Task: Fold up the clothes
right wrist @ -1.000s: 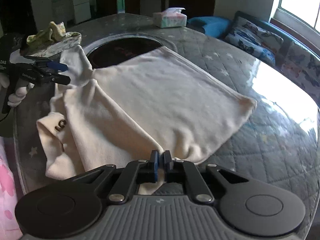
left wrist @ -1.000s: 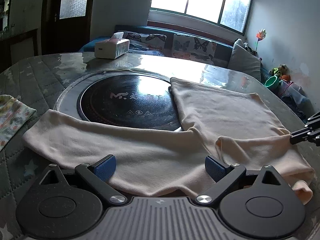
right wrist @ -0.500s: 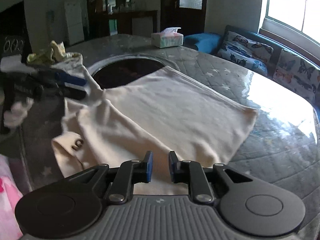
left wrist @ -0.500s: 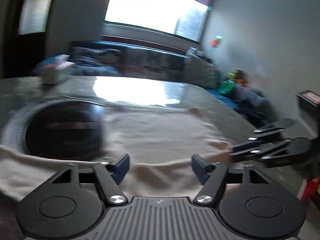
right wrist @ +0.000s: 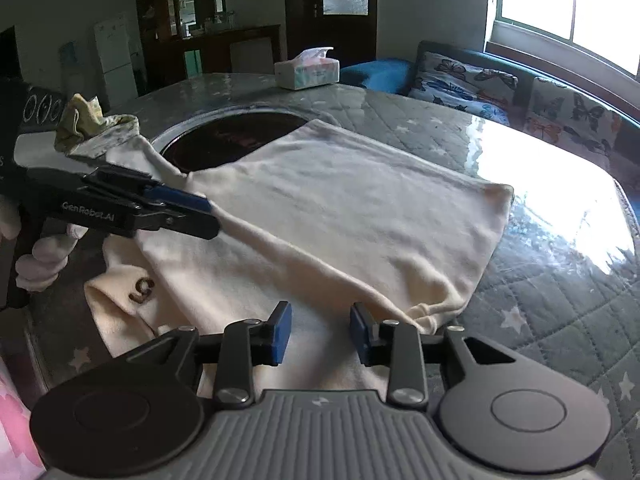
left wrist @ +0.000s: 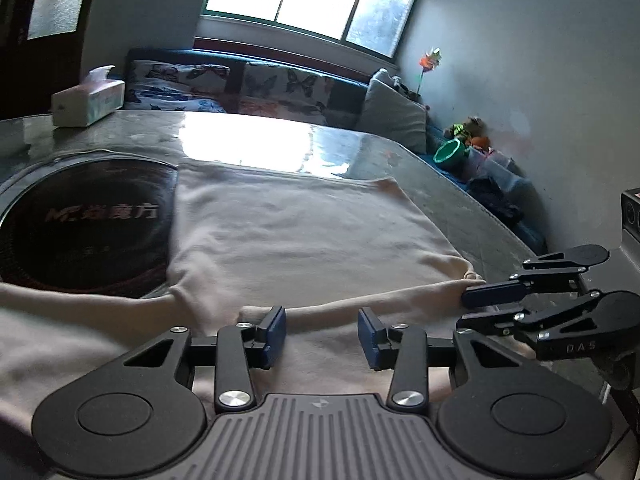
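A cream long-sleeved garment point(left wrist: 296, 236) lies spread on the quilted table, part of it over a black round hob; in the right wrist view it point(right wrist: 352, 208) has one side folded over along a diagonal crease. My left gripper point(left wrist: 321, 334) is open just above the folded sleeve near the table's front edge; it also shows in the right wrist view point(right wrist: 200, 216) at the left. My right gripper point(right wrist: 320, 334) is open and empty over the garment's near corner; in the left wrist view it point(left wrist: 468, 310) sits at the right, by the sleeve's end.
A black round hob point(left wrist: 84, 220) is set in the table. A tissue box point(right wrist: 307, 70) stands at the far edge. A crumpled patterned cloth point(right wrist: 94, 128) lies at the left. A sofa with butterfly cushions point(left wrist: 248, 84) runs behind the table. The quilted table cover point(right wrist: 560, 312) shows to the right.
My right gripper has opened and let go of the garment's fold. My left gripper has swung right along the front edge and its jaws have narrowed, still open.
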Demonstrator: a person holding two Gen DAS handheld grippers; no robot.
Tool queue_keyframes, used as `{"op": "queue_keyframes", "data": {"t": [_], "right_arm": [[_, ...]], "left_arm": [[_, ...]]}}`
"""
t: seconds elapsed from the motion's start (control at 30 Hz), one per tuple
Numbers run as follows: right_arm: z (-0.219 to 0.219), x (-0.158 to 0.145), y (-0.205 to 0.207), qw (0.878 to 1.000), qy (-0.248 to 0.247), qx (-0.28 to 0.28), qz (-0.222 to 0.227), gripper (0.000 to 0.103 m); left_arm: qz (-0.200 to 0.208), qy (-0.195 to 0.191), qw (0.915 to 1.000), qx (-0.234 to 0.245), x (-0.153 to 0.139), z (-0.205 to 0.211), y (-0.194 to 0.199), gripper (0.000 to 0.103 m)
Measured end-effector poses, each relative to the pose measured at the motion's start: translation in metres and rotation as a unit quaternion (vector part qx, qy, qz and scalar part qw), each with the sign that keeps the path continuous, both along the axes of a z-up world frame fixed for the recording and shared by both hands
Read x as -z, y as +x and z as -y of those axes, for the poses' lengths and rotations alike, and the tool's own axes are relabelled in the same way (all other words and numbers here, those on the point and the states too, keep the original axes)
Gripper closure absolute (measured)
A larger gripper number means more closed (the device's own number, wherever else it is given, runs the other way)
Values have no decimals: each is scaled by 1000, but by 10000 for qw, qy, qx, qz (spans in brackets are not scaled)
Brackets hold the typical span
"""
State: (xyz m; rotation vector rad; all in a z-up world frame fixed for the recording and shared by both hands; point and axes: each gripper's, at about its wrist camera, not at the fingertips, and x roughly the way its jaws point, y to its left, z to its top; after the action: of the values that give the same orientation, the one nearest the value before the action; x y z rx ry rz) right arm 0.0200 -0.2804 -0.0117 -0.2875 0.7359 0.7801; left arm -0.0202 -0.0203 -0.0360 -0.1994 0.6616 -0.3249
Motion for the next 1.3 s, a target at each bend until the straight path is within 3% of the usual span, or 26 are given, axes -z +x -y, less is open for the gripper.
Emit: {"op": "queue_keyframes", "data": {"t": [0.33, 0.63, 0.8, 1.07, 1.3], "right_arm": [[-36, 8, 11, 10000, 54, 49, -8, 71], [-48, 8, -30, 9994, -68, -288, 190, 71], [-33, 2, -47, 9996, 60, -108, 246, 71], [18, 6, -56, 9958, 363, 835, -56, 71], [25, 0, -56, 9942, 549, 921, -42, 71]], "left_arm": [[56, 103, 9999, -33, -4, 0, -7, 60], [167, 407, 9989, 181, 1, 9, -18, 60], [241, 556, 9980, 162, 1, 12, -22, 60], [334, 492, 9979, 262, -4, 17, -36, 59], [202, 449, 9986, 165, 3, 13, -42, 59]]}}
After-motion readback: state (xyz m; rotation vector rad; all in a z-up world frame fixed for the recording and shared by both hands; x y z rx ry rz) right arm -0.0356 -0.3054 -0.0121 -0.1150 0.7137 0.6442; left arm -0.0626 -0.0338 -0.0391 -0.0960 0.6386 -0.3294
